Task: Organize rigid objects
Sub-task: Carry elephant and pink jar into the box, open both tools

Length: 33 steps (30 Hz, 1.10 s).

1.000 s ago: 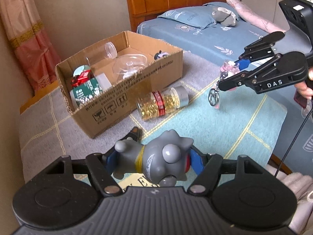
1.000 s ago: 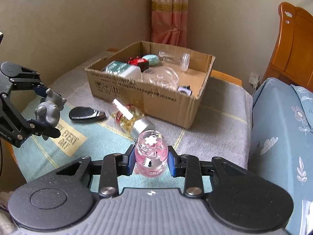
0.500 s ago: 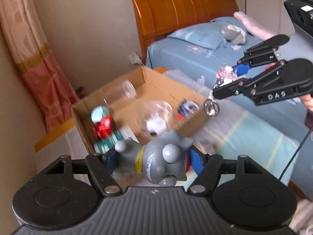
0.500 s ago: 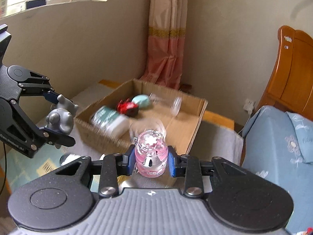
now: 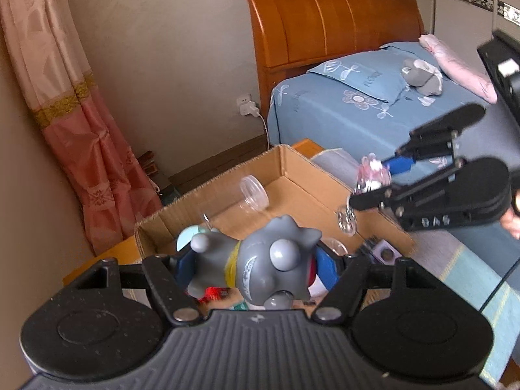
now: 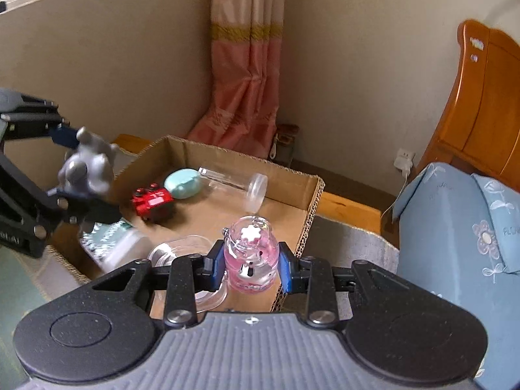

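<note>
- right gripper (image 5: 367, 180): white letters on black finger link, blurred, look like "DAS"
- blue pillow (image 5: 356, 79): faint printed word, unreadable
- blue bedding (image 6: 461, 227): letters "PL..." beside flower print, rest cut off

Background only: wooden headboard (image 5: 328, 22) against the beige wall (image 5: 162, 32) – bed (image 5: 341, 120) below it in a blue floral sheet, blue pillow (image 5: 351, 76) near the head, pink pillow (image 5: 455, 65) further along, grey plush toy (image 5: 422, 76) between them. Pink curtain (image 6: 247, 74) with a gold band hangs in the corner. White plug in the wall socket (image 5: 247, 105), cable dropping to the floor – grey-and-teal checked cloth (image 5: 455, 260) covers the low surface.
</note>
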Available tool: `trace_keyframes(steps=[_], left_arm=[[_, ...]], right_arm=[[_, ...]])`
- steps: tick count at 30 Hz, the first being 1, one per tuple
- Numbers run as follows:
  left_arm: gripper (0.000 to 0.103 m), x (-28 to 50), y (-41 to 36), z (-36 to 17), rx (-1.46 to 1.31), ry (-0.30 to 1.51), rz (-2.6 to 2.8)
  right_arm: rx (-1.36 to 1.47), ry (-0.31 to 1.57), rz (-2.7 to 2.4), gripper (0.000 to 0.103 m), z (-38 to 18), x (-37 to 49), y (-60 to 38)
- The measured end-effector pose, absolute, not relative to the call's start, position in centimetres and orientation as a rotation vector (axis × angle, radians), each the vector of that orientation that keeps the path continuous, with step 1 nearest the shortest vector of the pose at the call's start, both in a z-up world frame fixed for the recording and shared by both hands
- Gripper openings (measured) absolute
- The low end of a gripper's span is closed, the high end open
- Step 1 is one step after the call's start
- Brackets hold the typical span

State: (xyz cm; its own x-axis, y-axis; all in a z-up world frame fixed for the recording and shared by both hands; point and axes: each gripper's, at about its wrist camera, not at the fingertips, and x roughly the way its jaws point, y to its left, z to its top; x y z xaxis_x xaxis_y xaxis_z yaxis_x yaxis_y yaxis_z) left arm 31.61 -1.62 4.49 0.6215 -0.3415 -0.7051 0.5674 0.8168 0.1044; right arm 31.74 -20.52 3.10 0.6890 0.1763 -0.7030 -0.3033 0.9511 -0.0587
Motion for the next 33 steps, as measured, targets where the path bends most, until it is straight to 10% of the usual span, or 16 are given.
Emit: trace_keyframes(steps=[3,6,10,33], left_arm=[[0.071,33.1,-2.0,4.1,0.312,0.745,-0.53],[0.071,34.3,-2.7,3.4,0.29,0.762,-0.527],[0.071,35.5,-3.5,2.9,0.274,0.778,-0.532],[0.098,33.4,-3.5,3.5,0.247,0.771,-0.465]], right_arm=[[-0.161,0.786,0.26,0.042,2.0,32.9,-21.0],[-0.138,0.759,0.254,0.079,1.9,32.5,-21.5],[-0.121,0.722,0.249,0.102,2.4,30.8,-22.3],[-0.126,0.712,0.236,0.103,3.6,23.1,-22.4]])
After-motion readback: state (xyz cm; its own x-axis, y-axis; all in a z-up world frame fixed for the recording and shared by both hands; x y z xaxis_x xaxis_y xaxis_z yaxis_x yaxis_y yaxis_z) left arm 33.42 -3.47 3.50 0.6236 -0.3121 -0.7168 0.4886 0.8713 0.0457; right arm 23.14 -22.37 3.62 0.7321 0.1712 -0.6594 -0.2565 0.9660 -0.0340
